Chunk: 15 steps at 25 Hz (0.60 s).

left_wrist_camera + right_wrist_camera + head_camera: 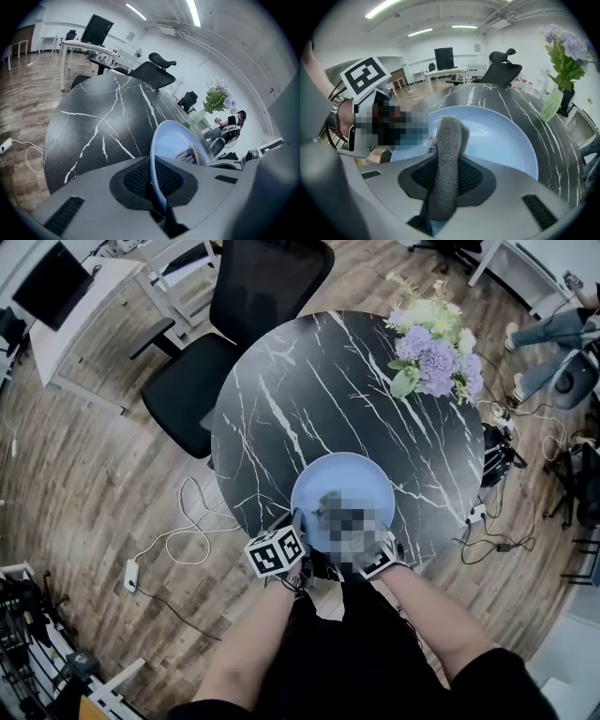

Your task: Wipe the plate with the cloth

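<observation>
We have the pale blue plate (345, 486) at the near edge of the round black marble table (309, 399), right in front of us. Our left gripper (157, 190) is clamped on the plate's rim: in the left gripper view the thin edge runs straight between the two dark pads, which press on it from both sides. Our right gripper (444, 185) is closed on the grey cloth (449, 150). The cloth stands up as a thick fold between the jaws, and its free end reaches over the inside of the plate, near the rim on our side. Whether the cloth touches the plate's surface we cannot tell. In the head view both grippers sit close together at the plate's near rim, the left one at its left side. At the far side of the table stands a vase of flowers (433, 351), well apart from the plate, and a black office chair (248, 324) is behind the table.
</observation>
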Motion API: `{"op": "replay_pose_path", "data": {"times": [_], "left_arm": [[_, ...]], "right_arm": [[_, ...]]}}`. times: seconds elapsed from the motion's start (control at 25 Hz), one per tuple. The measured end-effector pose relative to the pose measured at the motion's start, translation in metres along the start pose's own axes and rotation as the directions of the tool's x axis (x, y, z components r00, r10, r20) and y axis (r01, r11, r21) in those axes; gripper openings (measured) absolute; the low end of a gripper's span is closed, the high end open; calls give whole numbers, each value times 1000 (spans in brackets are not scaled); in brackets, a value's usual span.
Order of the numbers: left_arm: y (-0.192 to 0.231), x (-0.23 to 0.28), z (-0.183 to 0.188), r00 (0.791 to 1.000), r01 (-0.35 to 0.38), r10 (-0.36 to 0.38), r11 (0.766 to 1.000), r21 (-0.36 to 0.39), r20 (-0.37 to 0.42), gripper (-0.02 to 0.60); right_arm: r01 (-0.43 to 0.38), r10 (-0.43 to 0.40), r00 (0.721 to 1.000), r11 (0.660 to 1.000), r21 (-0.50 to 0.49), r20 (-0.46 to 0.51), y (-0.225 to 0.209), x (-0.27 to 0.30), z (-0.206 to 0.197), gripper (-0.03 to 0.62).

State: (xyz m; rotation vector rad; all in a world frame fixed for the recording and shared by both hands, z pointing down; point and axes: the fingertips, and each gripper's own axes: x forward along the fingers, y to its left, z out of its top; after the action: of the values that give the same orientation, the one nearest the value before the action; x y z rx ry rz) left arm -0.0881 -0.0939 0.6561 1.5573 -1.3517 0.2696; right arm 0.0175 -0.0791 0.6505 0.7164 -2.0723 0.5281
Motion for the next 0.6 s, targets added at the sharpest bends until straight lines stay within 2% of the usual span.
{"op": "replay_pose_path", "data": {"times": [0.28,0.6], "left_arm": [[0,0,-1,1000,0,0,1000,0,3,31],[0,1,-1,1000,-1,0,1000,3,7,31]], "right_arm": [[111,-111,994,994,-2,-23,-49,-10,-9,109],[246,-260,964,951,-185,-57,-93,-16,-9,109]]}}
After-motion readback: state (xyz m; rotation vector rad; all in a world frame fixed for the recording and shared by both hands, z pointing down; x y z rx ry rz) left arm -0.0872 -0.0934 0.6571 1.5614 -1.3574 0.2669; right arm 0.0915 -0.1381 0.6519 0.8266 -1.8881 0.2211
